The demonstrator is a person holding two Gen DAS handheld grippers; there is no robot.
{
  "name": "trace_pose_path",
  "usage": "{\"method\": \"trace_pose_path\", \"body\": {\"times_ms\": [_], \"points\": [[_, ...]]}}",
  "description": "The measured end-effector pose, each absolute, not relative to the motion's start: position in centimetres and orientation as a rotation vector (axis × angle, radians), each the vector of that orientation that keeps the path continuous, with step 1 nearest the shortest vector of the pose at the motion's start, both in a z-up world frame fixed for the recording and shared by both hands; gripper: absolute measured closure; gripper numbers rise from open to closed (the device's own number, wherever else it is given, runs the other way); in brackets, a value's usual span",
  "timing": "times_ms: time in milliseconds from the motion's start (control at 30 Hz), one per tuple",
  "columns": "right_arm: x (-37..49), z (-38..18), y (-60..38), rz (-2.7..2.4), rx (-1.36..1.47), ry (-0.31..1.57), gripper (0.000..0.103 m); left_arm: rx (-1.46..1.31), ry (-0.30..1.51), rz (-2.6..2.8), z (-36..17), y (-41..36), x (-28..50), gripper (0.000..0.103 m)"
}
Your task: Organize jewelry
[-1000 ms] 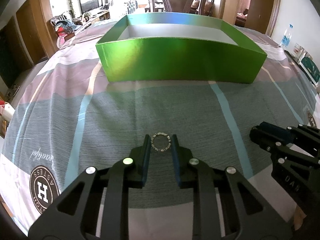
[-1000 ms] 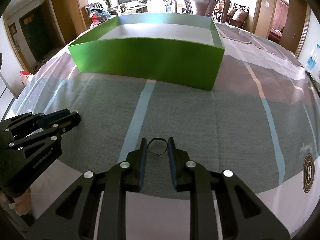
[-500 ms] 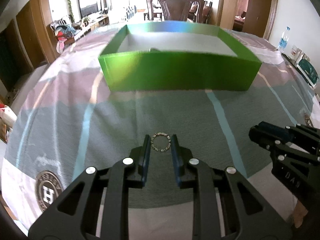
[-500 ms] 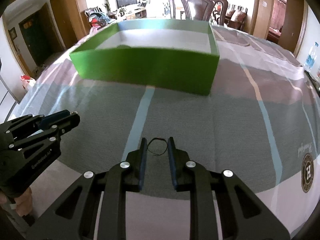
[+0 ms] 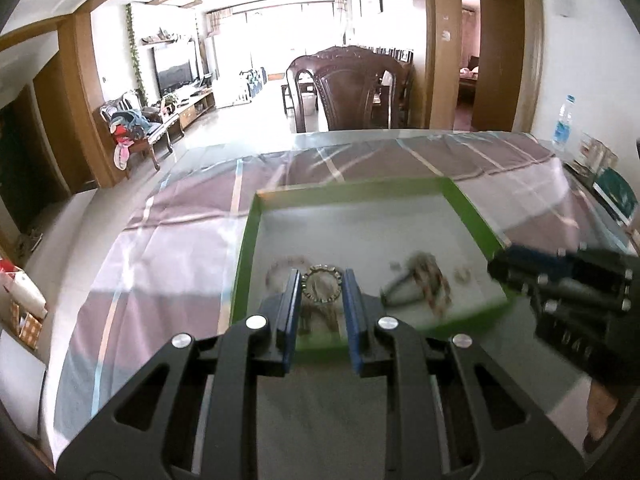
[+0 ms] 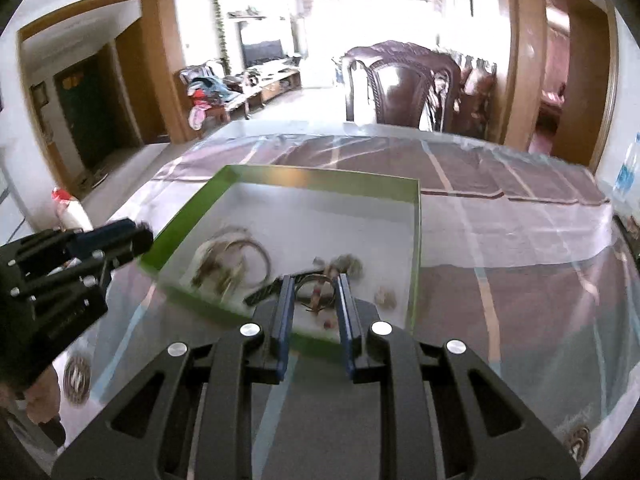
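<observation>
Strong daylight pours from the far windows (image 5: 280, 36), blown out to white in both views. Motion blur smears the green box (image 5: 248, 248) and the jewelry inside it, while the near claws stay sharp. Fisheye bending curves the doorframes, and the corners fall black.

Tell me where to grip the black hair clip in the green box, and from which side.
Grip the black hair clip across its narrow width near mid-length, coming from above. It appears to lie flat and slanted on the green box floor, with loose jewelry at its far end, so the nearer end is freer. Motion blur hides finer detail.
</observation>
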State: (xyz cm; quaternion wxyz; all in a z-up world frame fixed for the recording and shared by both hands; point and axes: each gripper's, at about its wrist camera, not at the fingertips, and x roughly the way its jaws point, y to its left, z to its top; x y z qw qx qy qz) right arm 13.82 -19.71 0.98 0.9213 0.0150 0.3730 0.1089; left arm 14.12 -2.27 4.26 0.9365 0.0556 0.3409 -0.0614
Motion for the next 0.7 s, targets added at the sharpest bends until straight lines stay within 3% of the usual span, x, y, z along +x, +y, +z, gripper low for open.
{"method": "trace_pose_path", "body": {"times_ms": [233,367,500,700], "points": [[17.0,-2.5,-19.1,0.177,0.023,0.825,0.078,0.061,0.776,-0.098,0.8,-2.2,20.3,0.081],[15.9,-2.1,-19.3,0.178,0.019,0.804,0.050,0.048,0.779,-0.097,0.6,-2.0,19.9,0.056],[12.6,0.0,-19.8,0.169,0.013,0.737,0.034,0.056,0.719,-0.079,2.3,-1.5,16.8,0.033],[6.4,1.9,-20.7,0.123,-0.013,0.640,0.013,0.077,0.618,-0.081,4.8,-1.6,10.2,0.015]]}}
